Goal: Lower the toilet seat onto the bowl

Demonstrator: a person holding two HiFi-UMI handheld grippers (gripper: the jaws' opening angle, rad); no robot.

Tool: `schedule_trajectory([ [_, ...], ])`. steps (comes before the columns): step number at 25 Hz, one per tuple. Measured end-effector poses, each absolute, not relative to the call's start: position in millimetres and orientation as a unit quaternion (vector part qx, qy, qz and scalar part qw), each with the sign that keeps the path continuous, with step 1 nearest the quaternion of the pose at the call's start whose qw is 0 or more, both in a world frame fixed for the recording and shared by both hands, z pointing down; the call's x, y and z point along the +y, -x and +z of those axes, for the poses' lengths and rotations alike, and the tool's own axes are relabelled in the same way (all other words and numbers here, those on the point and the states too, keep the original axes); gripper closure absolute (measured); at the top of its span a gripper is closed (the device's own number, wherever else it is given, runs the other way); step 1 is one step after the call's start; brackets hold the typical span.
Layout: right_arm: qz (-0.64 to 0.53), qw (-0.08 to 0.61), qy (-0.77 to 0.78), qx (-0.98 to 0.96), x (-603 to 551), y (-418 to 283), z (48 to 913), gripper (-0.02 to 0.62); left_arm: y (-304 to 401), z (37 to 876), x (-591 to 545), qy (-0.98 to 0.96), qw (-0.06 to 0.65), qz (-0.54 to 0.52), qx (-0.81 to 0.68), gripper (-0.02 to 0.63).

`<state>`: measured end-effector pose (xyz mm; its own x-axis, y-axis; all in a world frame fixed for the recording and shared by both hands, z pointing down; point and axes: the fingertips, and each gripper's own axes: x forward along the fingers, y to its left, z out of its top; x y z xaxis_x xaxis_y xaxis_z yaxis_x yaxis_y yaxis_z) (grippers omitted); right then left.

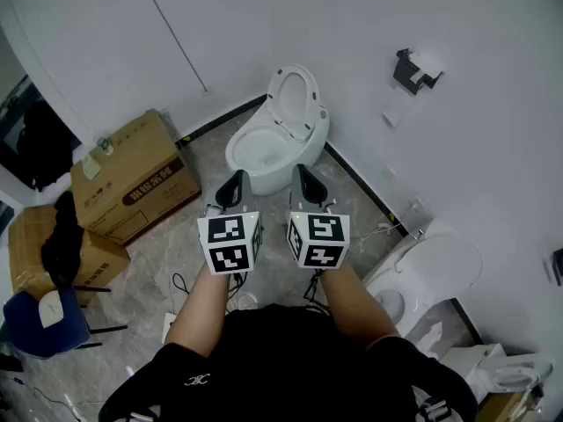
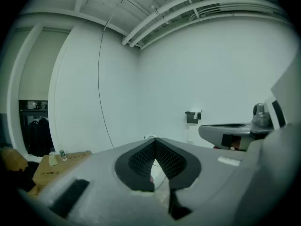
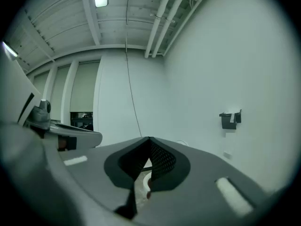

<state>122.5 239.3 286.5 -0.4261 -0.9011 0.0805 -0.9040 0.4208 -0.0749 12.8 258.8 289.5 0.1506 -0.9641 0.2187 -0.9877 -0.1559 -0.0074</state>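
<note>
A white toilet (image 1: 260, 151) stands in the corner of the room, its seat and lid (image 1: 293, 97) raised and leaning back toward the wall. My left gripper (image 1: 234, 188) and right gripper (image 1: 308, 183) hover side by side in front of the bowl, short of it and touching nothing. Both are shut and empty. In the left gripper view the dark jaws meet at their tip (image 2: 154, 141), and the top of the raised seat (image 2: 150, 136) peeks just above them. The right gripper (image 3: 149, 140) has its jaws together in its own view as well.
Cardboard boxes (image 1: 132, 178) stand left of the toilet, with a blue chair (image 1: 40, 319) nearer me. A black paper holder (image 1: 413, 70) hangs on the right wall. Other white toilets (image 1: 431, 271) sit at the right, and cables (image 1: 180, 284) lie on the marble floor.
</note>
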Motion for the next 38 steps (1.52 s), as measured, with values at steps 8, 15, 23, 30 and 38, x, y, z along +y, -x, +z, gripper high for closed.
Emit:
schedule_trajectory([
  [8,0.05,-0.009,-0.536,-0.843,231,-111,281,0.586,-2,290,246,-0.758,0.071,0.086,-0.643,0.598],
  [15,0.036,-0.007,-0.539,-0.842,226,-94,278,0.586,12,292,234,-0.765,0.078,0.081,-0.634,0.598],
  [23,0.038,-0.01,-0.541,-0.84,217,-71,279,0.586,32,292,222,-0.776,0.078,0.077,-0.622,0.598],
  [30,0.031,-0.009,-0.554,-0.832,212,-35,281,0.586,64,296,213,-0.787,0.079,0.076,-0.607,0.598],
  [38,0.035,-0.006,-0.575,-0.817,214,2,288,0.586,100,304,216,-0.801,0.084,0.074,-0.588,0.598],
])
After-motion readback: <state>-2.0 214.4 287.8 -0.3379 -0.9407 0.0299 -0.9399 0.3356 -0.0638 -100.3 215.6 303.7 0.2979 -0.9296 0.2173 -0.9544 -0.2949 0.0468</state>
